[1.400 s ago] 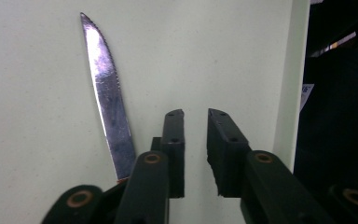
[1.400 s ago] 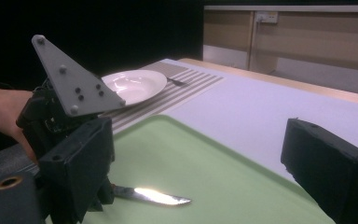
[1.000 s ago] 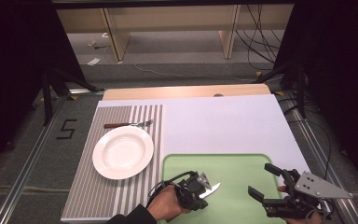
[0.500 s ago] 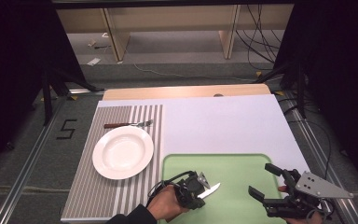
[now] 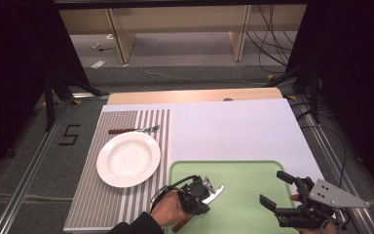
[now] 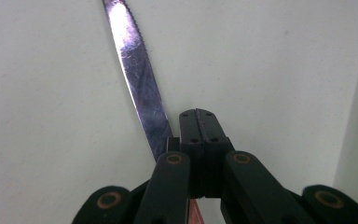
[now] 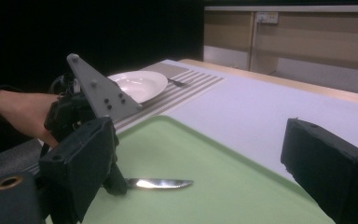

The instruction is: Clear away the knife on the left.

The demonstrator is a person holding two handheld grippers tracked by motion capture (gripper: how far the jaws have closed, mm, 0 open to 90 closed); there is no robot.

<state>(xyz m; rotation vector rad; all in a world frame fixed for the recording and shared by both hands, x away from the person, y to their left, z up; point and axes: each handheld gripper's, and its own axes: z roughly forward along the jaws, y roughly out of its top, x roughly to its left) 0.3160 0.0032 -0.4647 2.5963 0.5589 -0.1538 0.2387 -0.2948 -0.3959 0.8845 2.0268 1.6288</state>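
Observation:
A knife (image 5: 215, 190) with a serrated steel blade (image 6: 137, 79) and a brown handle lies over the front left of the green tray (image 5: 253, 168). My left gripper (image 5: 202, 191) is shut on the knife where blade meets handle, and the blade points right. In the left gripper view the jaw tips (image 6: 197, 126) are pressed together beside the blade. My right gripper (image 5: 270, 187) stands open over the tray's front right corner, with nothing between its fingers. In the right gripper view the knife blade (image 7: 161, 183) sits low over the tray (image 7: 223, 158), between my wide-apart jaws.
A white plate (image 5: 128, 158) rests on a striped placemat (image 5: 92, 204) left of the tray, with a fork (image 5: 134, 130) beyond it. The pale table top (image 5: 233, 126) stretches behind the tray. Dark stands and cables sit on the floor beyond.

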